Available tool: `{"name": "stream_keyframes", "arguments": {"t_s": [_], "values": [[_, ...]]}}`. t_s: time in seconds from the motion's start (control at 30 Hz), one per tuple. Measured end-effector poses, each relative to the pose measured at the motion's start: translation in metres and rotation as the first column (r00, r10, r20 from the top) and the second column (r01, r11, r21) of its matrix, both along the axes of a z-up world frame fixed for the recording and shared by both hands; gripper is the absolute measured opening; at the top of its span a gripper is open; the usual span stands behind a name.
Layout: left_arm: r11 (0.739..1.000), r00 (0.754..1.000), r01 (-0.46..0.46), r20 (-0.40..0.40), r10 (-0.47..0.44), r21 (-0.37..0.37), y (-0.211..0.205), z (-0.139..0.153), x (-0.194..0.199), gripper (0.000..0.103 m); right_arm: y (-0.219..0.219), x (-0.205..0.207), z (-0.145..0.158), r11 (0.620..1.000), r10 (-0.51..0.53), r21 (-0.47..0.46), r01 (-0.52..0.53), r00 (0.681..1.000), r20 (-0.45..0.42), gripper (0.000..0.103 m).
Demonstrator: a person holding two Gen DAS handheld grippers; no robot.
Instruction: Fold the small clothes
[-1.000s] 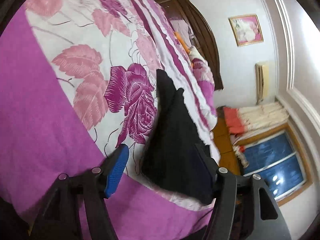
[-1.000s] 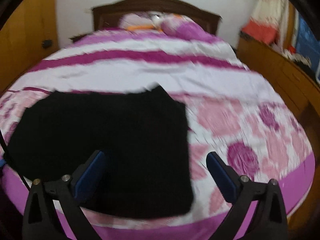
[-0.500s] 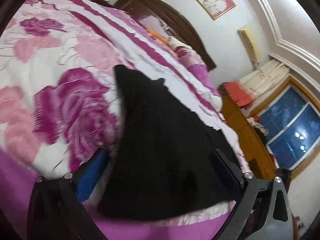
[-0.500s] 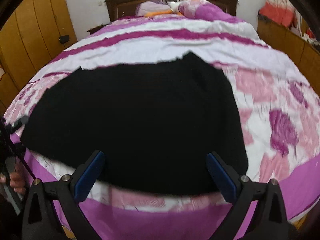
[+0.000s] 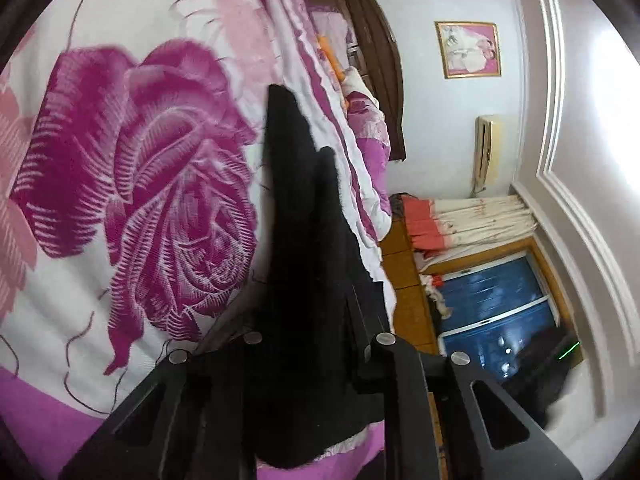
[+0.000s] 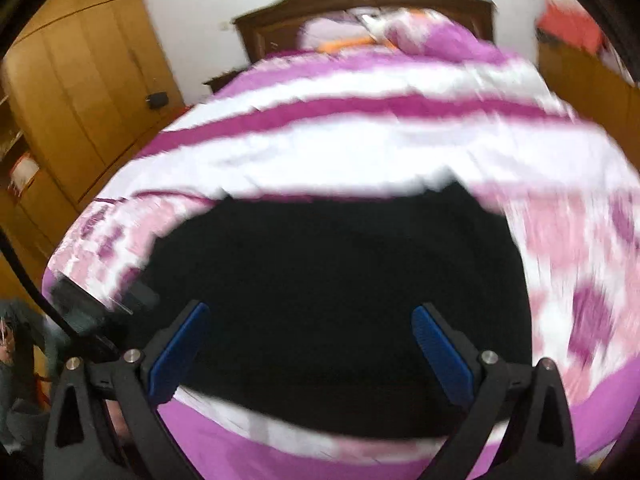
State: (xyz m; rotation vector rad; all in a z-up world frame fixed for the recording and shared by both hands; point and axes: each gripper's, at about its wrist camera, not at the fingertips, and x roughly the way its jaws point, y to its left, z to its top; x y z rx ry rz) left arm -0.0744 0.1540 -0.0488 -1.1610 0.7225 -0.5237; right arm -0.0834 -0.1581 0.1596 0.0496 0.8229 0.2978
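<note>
My left gripper (image 5: 304, 320) has closed in and is now pinching the black garment's (image 6: 340, 300) near-left edge; my right gripper (image 6: 312, 344) is hovering spread over it on the floral bedspread (image 6: 400, 152).

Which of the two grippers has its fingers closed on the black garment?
The left gripper: black garment fills the narrow gap between its fingers. The right gripper is spread wide above the cloth, blue pads apart.

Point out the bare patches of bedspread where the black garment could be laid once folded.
Free: the white-and-magenta striped band between the black garment and the pillows; the pink floral stretch right of the garment. Crowded: the near bed edge, where the left hand-held gripper is shut on the garment and the open right hand-held gripper hovers.
</note>
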Motion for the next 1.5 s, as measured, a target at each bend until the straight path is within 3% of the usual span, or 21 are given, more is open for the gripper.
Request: {"name": "stream_keyframes", "arguments": {"t_s": [0.07,0.13,0.2,0.27,0.4,0.47,0.57,0.7,0.8,0.93,1.07,1.13,1.2,1.27,1.3,1.33,1.4,1.43,1.5], "values": [[0.998,1.000,-0.004,0.006,0.004,0.060,-0.004,0.005,0.000,0.013,0.054,0.011,0.032,0.995,0.060,-0.081,-0.059,0.998,0.002,0.103],[0.995,1.000,-0.017,0.001,0.017,0.098,-0.007,0.007,0.000,0.012,0.125,0.028,0.049,0.972,0.168,-0.151,-0.183,0.980,-0.104,0.103],[0.990,1.000,-0.024,0.005,0.023,0.135,-0.011,0.012,0.000,0.011,0.185,0.042,0.037,0.924,0.307,-0.136,-0.358,0.904,-0.298,0.103],[0.985,0.999,-0.031,0.014,0.029,0.172,-0.019,0.018,0.003,0.011,0.225,0.056,0.019,0.892,0.278,-0.225,-0.392,0.869,-0.410,0.103],[0.980,0.999,-0.045,0.025,0.041,0.193,-0.021,0.019,-0.004,0.011,0.281,0.100,-0.029,0.781,0.094,-0.503,-0.369,0.867,-0.490,0.103],[0.970,0.998,-0.057,0.037,0.050,0.235,-0.027,0.022,-0.006,0.011,0.294,0.114,-0.058,0.695,0.004,-0.615,-0.373,0.857,-0.515,0.103],[0.939,0.996,-0.076,0.062,0.059,0.335,-0.036,0.030,-0.013,0.010,0.306,0.125,-0.087,0.621,-0.051,-0.674,-0.399,0.838,-0.543,0.103],[0.882,0.993,-0.105,0.096,0.068,0.459,-0.052,0.042,-0.017,0.011,0.317,0.126,-0.120,0.575,-0.096,-0.687,-0.444,0.797,-0.596,0.103],[0.879,0.993,-0.108,0.086,0.077,0.464,-0.054,0.043,-0.016,0.011,0.315,0.129,-0.135,0.543,-0.132,-0.712,-0.445,0.792,-0.596,0.103],[0.854,0.993,-0.111,0.101,0.069,0.508,-0.060,0.049,-0.018,0.011,0.304,0.143,-0.145,0.491,-0.202,-0.768,-0.412,0.803,-0.560,0.103],[0.843,0.993,-0.109,0.099,0.067,0.526,-0.064,0.052,-0.017,0.011,0.286,0.152,-0.146,0.406,-0.289,-0.845,-0.348,0.828,-0.480,0.103],[0.841,0.993,-0.108,0.101,0.064,0.530,-0.062,0.051,-0.017,0.011,0.275,0.156,-0.147,0.394,-0.335,-0.855,-0.337,0.813,-0.475,0.101],[0.831,0.993,-0.108,0.105,0.061,0.546,-0.066,0.052,-0.016,0.011,0.268,0.158,-0.146,0.427,-0.356,-0.841,-0.332,0.793,-0.494,0.084],[0.822,0.992,-0.109,0.112,0.056,0.559,-0.069,0.054,-0.016,0.011,0.271,0.152,-0.148,0.480,-0.312,-0.787,-0.387,0.763,-0.566,0.028],[0.817,0.992,-0.111,0.113,0.056,0.566,-0.065,0.055,-0.019,0.011,0.278,0.147,-0.147,0.499,-0.260,-0.759,-0.419,0.763,-0.592,0.022],[0.812,0.992,-0.108,0.113,0.052,0.573,-0.068,0.056,-0.018,0.011,0.284,0.142,-0.145,0.489,-0.209,-0.753,-0.440,0.779,-0.591,0.019],[0.813,0.994,-0.091,0.102,0.040,0.575,-0.068,0.056,-0.016,0.011,0.291,0.131,-0.145,0.437,-0.126,-0.760,-0.482,0.803,-0.582,0.017],[0.814,0.995,-0.083,0.096,0.034,0.575,-0.068,0.057,-0.015,0.011,0.290,0.129,-0.144,0.429,-0.111,-0.760,-0.488,0.807,-0.580,0.016],[0.816,0.995,-0.075,0.093,0.026,0.573,-0.067,0.058,-0.014,0.011,0.288,0.129,-0.139,0.448,-0.092,-0.750,-0.487,0.809,-0.580,0.016]]}}
